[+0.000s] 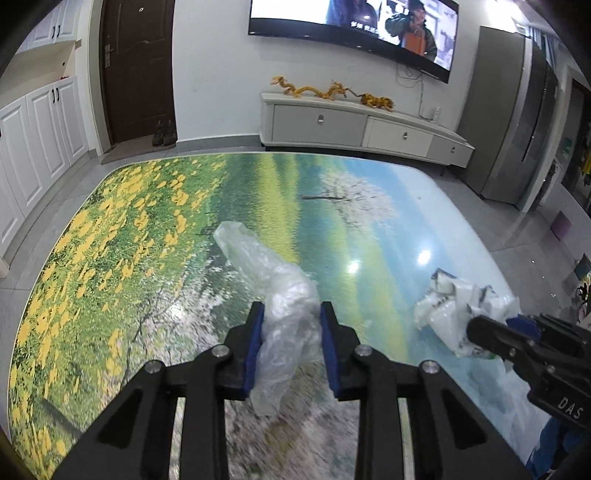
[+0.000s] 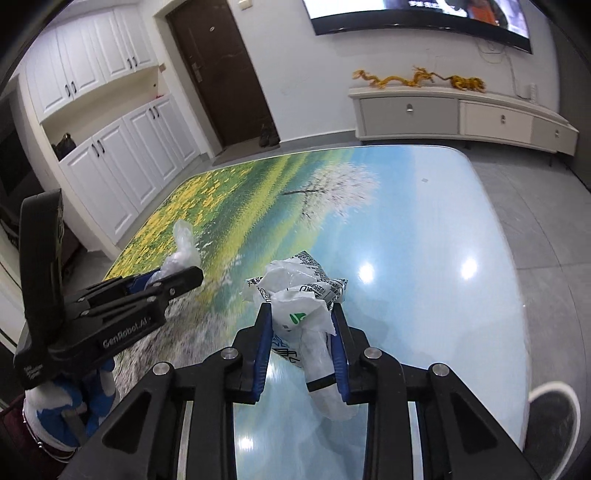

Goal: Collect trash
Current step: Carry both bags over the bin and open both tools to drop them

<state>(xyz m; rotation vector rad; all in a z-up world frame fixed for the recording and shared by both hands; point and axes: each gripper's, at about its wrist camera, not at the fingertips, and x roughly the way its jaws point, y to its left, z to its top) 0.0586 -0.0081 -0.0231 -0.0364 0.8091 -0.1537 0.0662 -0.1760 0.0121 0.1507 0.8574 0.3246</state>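
Note:
My left gripper (image 1: 291,312) is shut on a crumpled clear plastic bag (image 1: 273,280), whose loose end sticks out ahead over the table. In the right wrist view the same left gripper (image 2: 173,277) appears at the left with the clear plastic bag (image 2: 183,247) poking out of it. My right gripper (image 2: 302,314) is shut on a crumpled white printed wrapper (image 2: 299,295) with a green mark and black lettering. In the left wrist view that right gripper (image 1: 491,325) sits at the right edge, the white wrapper (image 1: 454,310) bunched at its tips.
Both bundles are held over a table (image 1: 147,229) with a glossy landscape print. Beyond it are a low white TV cabinet (image 1: 362,125), a wall-mounted TV (image 1: 351,26), a dark door (image 1: 136,66) and white cupboards (image 2: 122,162). A shoe (image 2: 550,417) shows on the floor at lower right.

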